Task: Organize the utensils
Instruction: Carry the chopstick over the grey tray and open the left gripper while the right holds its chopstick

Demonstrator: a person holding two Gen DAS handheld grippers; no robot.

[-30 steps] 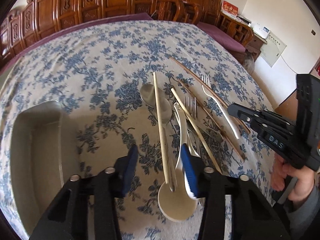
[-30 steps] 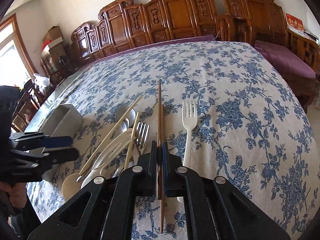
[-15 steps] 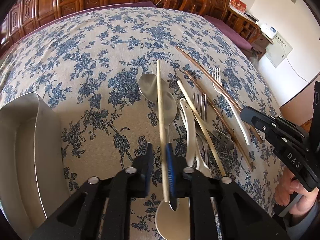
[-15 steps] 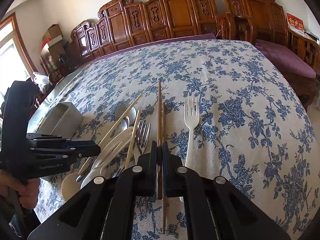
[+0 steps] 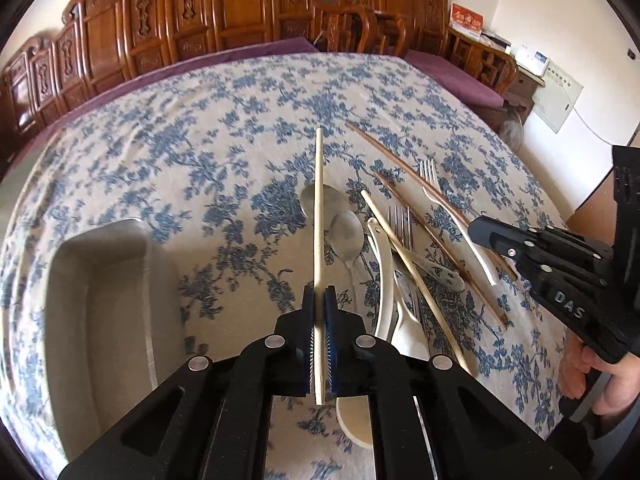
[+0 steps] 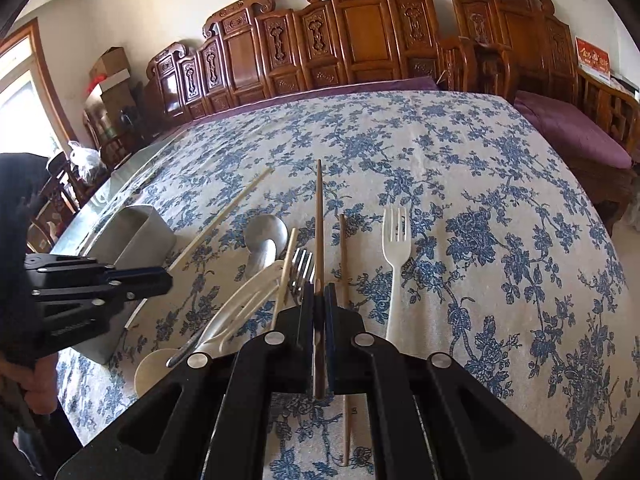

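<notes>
My left gripper (image 5: 319, 292) is shut on a pale bamboo chopstick (image 5: 319, 208) and holds it above the cloth; it also shows in the right wrist view (image 6: 224, 216). My right gripper (image 6: 319, 292) is shut on a dark brown chopstick (image 6: 319, 216), lifted above the table. A second brown chopstick (image 6: 343, 280) lies on the cloth. The pile holds two metal spoons (image 5: 347, 232), a metal fork (image 5: 400, 228), a white plastic fork (image 6: 395, 248), a white spoon (image 5: 382, 272) and another pale chopstick (image 5: 408, 272).
A rectangular metal tray (image 5: 100, 280) stands left of the pile, seen also in the right wrist view (image 6: 136, 232). The table has a blue floral cloth (image 6: 480, 200). Carved wooden chairs (image 6: 360, 40) line the far edge.
My left gripper closed on the pale chopstick and lifted it off the pile. My right gripper raised the brown chopstick a little; the tray came more into the left view.
</notes>
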